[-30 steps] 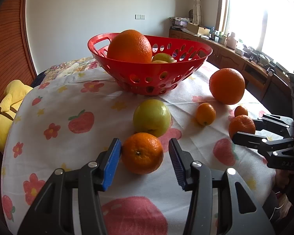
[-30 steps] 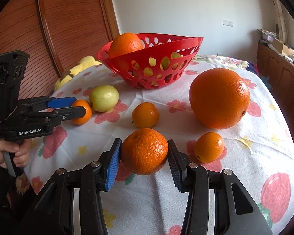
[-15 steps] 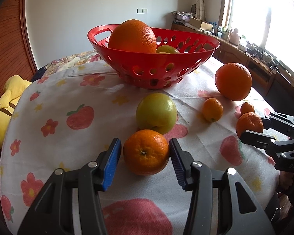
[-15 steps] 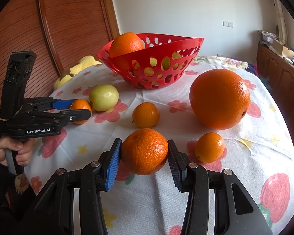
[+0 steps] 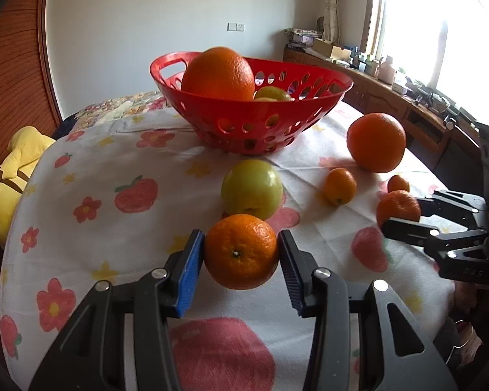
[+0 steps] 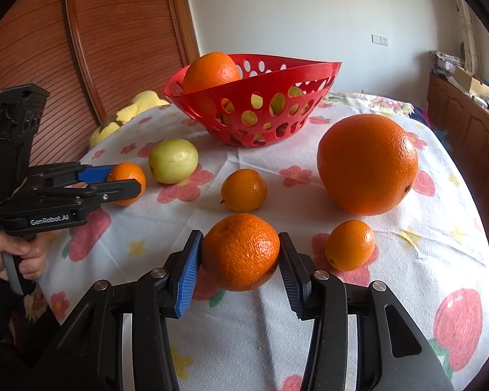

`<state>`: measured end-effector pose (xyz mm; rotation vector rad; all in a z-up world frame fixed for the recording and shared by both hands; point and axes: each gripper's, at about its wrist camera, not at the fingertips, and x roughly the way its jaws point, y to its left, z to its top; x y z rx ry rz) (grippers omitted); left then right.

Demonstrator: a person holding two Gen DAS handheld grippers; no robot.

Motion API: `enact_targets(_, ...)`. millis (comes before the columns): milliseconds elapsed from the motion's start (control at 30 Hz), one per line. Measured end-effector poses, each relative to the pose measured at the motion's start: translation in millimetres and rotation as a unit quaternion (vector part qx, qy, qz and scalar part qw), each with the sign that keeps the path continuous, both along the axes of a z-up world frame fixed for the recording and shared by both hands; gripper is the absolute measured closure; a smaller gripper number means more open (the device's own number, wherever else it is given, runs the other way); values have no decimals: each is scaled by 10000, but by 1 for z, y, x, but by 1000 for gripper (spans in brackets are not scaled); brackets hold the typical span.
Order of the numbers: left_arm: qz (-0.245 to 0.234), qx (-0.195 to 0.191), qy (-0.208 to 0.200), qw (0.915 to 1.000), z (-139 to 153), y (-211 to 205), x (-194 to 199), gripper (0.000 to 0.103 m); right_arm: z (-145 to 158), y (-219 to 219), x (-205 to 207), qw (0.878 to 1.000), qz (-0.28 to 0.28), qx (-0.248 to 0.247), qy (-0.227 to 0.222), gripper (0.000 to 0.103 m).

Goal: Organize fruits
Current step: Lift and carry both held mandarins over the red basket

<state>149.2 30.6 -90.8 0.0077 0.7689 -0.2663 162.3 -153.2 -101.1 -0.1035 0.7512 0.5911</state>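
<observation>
My left gripper (image 5: 241, 241) has a tangerine (image 5: 241, 251) between its blue pads; the jaws are closing and both pads touch its sides. My right gripper (image 6: 240, 241) is shut on another tangerine (image 6: 240, 251), just above the flowered cloth. Each gripper shows in the other view: the left gripper (image 6: 127, 181) at the left, the right gripper (image 5: 404, 211) at the right. Behind them stands a red basket (image 5: 251, 123) with a big orange (image 5: 218, 73) and green fruit inside. A green apple (image 5: 251, 187), a big orange (image 6: 368, 163) and two small tangerines (image 6: 244, 190) (image 6: 350, 244) lie on the table.
A yellow plush toy (image 5: 19, 163) lies off the table's far left edge by a wooden panel. A cluttered wooden sideboard (image 5: 391, 97) runs under the window on the right. The round table's cloth (image 5: 114, 244) drops away at both sides.
The left gripper's pads have closed in from a gap onto the tangerine's sides, and its view has shifted slightly. The right gripper keeps its tangerine and has not moved.
</observation>
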Motion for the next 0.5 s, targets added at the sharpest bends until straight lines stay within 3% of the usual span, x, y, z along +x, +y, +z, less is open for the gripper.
enact_targets(500, -99, -137, -398, 9991, 31, -6, -8, 59, -1, 0, -1, 10000, 3, 27, -6, 57)
